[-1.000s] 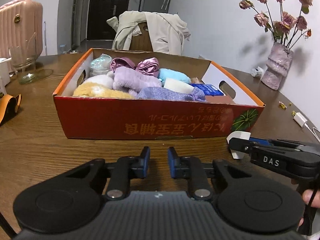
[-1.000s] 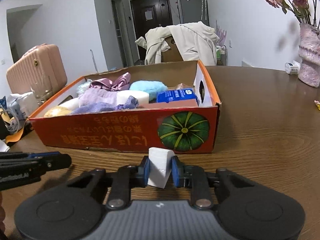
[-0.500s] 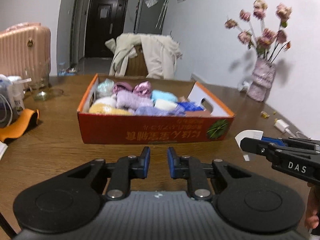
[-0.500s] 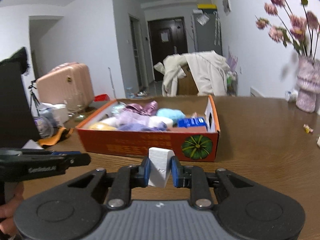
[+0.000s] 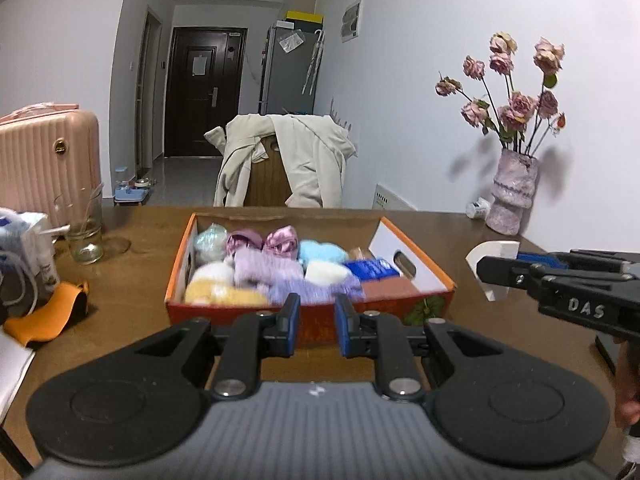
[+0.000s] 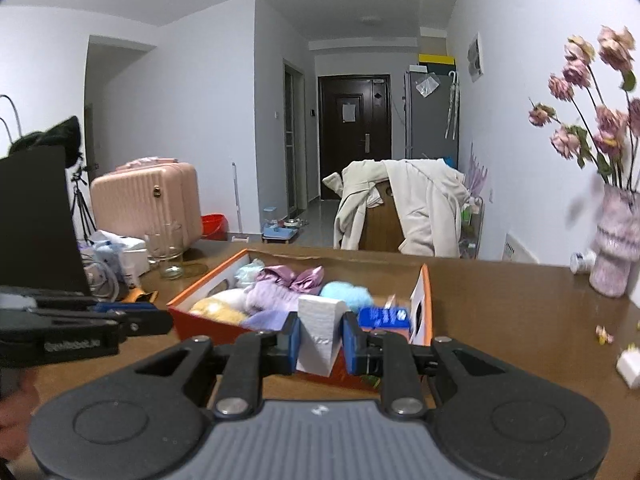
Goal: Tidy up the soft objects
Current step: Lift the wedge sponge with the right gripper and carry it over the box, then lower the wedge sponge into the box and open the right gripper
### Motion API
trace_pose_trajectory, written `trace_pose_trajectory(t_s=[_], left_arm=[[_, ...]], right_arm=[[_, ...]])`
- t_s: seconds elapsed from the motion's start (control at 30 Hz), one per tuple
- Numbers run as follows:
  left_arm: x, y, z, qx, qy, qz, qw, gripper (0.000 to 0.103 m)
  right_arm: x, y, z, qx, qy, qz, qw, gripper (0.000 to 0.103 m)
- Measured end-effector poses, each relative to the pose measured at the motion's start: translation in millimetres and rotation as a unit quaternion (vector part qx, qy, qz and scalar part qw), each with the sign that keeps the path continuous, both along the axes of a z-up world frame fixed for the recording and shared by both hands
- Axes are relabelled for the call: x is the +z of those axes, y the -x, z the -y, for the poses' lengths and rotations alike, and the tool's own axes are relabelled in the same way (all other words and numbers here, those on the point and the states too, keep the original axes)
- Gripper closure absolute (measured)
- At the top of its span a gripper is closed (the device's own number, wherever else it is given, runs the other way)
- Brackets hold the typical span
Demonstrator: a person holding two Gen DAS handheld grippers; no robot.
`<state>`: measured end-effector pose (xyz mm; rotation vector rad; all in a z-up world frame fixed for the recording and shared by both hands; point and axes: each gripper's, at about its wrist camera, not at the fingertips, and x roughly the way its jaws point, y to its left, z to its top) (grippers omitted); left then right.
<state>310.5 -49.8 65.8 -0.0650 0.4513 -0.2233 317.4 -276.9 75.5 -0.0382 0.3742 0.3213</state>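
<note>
Foam wedge (image 6: 320, 334) sits clenched in the right hand-held gripper (image 6: 320, 340), above the tabletop (image 6: 500, 300) just short of the orange box (image 6: 424, 300). The left hand-held gripper (image 5: 314, 326) is nearly closed on nothing. Squeezed foam could spring loose and fall outside the crowded box.

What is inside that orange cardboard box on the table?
The orange box holds soft bundles: lilac, yellow, pale blue, white, shiny pink, plus a blue packet. Anything beneath them is covered.
</note>
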Motion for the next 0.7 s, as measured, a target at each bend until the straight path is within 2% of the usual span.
trace_pose_trajectory(t_s=[0.2,0.33,0.43,0.6,0.7], left_arm=[[10,-60,-5,0.002,0.003,0.004,1.0000,0.083],[11,-105,-10,-0.002,0.010,-0.008,0.9999,0.083],[6,-138,-9,-0.002,-0.002,-0.016,0.9999,0.083],[-11,-199,-6,-0.006,-0.006,-0.056,0.9984,0.083],[-26,-233,-7,-0.016,0.005,-0.091,0.9957,0.083]], right_arm=[[2,-74,-2,0.008,0.006,-0.021,1.000,0.082],[-6,-133,-5,0.016,0.008,-0.054,0.998,0.082],[-15,-179,-10,0.015,0.014,-0.078,0.997,0.082],[-37,-262,-13,-0.003,0.020,-0.140,0.990,0.082],[-55,-298,-16,-0.010,0.018,-0.184,0.983,0.081]])
